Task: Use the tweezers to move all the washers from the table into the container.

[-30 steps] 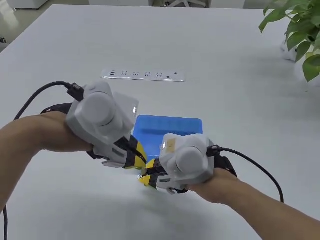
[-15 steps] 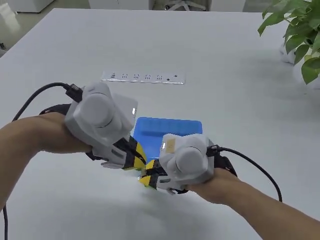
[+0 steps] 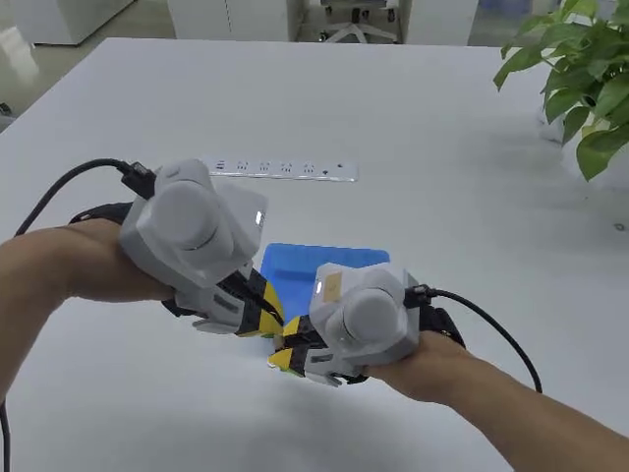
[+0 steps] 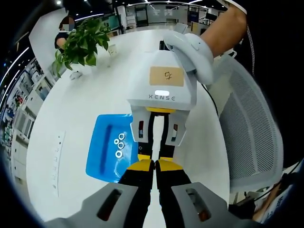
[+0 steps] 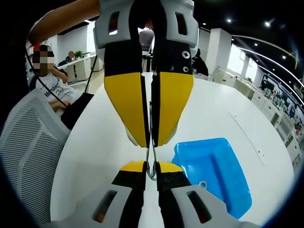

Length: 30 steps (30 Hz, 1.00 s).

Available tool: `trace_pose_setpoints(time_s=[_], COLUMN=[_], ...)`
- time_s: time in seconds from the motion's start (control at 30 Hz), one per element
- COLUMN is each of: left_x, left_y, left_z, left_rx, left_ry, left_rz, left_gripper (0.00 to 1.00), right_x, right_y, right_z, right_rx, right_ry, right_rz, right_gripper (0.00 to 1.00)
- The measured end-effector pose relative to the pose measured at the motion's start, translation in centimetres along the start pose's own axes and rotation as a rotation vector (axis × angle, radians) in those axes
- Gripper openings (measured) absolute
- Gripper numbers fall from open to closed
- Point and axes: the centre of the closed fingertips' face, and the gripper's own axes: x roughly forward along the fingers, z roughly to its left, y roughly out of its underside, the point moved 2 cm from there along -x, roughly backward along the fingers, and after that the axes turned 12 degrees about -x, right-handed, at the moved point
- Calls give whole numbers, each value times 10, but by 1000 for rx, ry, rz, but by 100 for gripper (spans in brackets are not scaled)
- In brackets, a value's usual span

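A blue tray (image 3: 329, 261) lies flat on the white table. Three washers (image 4: 118, 146) lie together in it, and one washer (image 5: 203, 184) shows near its near edge in the right gripper view. My left gripper (image 3: 270, 329) and right gripper (image 3: 285, 352) meet tip to tip just in front of the tray. Thin metal tweezers (image 5: 151, 154) run between the two pairs of yellow-tipped jaws. Both the left gripper (image 4: 155, 164) and the right gripper (image 5: 151, 167) are shut on them. The grippers' bodies hide the tweezers in the head view.
A white power strip (image 3: 280, 169) lies beyond the tray. A green plant (image 3: 580, 79) stands at the table's far right. A mesh chair (image 4: 251, 128) is beside the table. Bare tabletop (image 3: 462, 197) spreads all around.
The head camera has shifted, so the table sits lower in the picture. The two grippers stay pressed together tip to tip in front of the tray.
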Motion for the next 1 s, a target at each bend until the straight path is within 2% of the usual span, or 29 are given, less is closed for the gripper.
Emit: trace_pose_setpoints(time_s=[0.57,1.0], left_x=[-18,-23], left_y=[-19,-43], left_z=[3,15], left_rx=[46,93], left_ry=[-20,-42], left_rz=[-5,-25], left_gripper=[6,6], right_x=[-21,-41], right_y=[-15,-15], right_z=[-13,-33], right_rx=[-27,-44], right_ry=[31,79], right_rz=[-4,9], right_gripper=[10,10])
